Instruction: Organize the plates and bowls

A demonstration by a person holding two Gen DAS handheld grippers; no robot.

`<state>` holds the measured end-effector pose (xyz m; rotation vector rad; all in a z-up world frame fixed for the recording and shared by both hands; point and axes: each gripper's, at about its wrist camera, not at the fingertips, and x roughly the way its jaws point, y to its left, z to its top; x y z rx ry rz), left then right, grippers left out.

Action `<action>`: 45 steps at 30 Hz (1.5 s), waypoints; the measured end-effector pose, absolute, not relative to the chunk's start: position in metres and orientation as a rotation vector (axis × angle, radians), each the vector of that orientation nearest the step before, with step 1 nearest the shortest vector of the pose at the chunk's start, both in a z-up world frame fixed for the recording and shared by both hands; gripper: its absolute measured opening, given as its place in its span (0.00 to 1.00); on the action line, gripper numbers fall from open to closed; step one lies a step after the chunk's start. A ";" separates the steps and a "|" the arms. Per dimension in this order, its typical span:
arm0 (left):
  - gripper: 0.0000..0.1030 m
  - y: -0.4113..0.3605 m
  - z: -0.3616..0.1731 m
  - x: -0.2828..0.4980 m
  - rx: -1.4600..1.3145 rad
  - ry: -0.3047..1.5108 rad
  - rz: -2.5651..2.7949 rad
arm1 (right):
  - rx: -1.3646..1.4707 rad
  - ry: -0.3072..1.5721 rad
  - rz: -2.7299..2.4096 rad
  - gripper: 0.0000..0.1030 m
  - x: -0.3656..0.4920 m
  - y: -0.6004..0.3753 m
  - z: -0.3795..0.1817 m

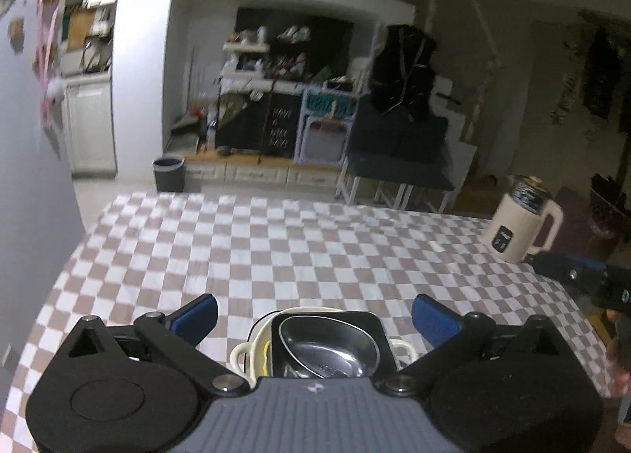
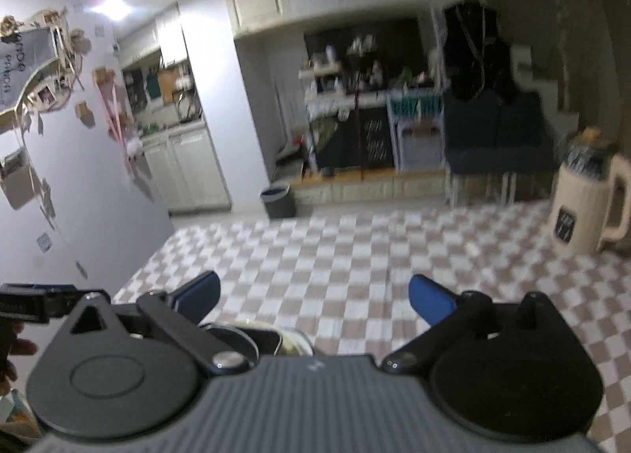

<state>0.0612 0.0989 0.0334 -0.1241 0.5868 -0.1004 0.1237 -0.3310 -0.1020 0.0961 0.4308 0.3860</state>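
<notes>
A stack of dishes sits on the checkered table just below my left gripper (image 1: 313, 313): a cream two-handled dish (image 1: 246, 354) holds a black square plate (image 1: 366, 324), and a shiny metal bowl (image 1: 327, 350) lies in that. The left gripper is open, its blue pads wide apart above the stack and touching nothing. My right gripper (image 2: 313, 295) is also open with nothing between its fingers. Part of the stack (image 2: 256, 340) shows low in the right wrist view, partly hidden by the gripper body. The right gripper (image 1: 579, 275) also appears at the right edge of the left wrist view.
A cream electric kettle (image 1: 520, 224) stands at the table's far right corner, also seen as the kettle (image 2: 583, 204). The checkered tablecloth (image 1: 295, 248) stretches ahead. A grey wall runs along the left. Beyond the table are a bin (image 1: 168, 173) and cluttered shelves.
</notes>
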 end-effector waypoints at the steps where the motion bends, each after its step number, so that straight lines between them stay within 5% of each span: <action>1: 1.00 0.096 0.036 0.056 -0.112 0.577 -0.095 | 0.090 0.414 0.370 1.00 0.116 -0.333 -0.101; 16: 1.00 0.077 0.030 -0.019 -0.002 0.452 -0.028 | -0.129 0.270 0.296 1.00 0.022 -0.313 -0.127; 45: 1.00 0.083 -0.018 -0.043 0.059 0.589 0.007 | -0.154 0.428 0.292 1.00 0.008 -0.314 -0.147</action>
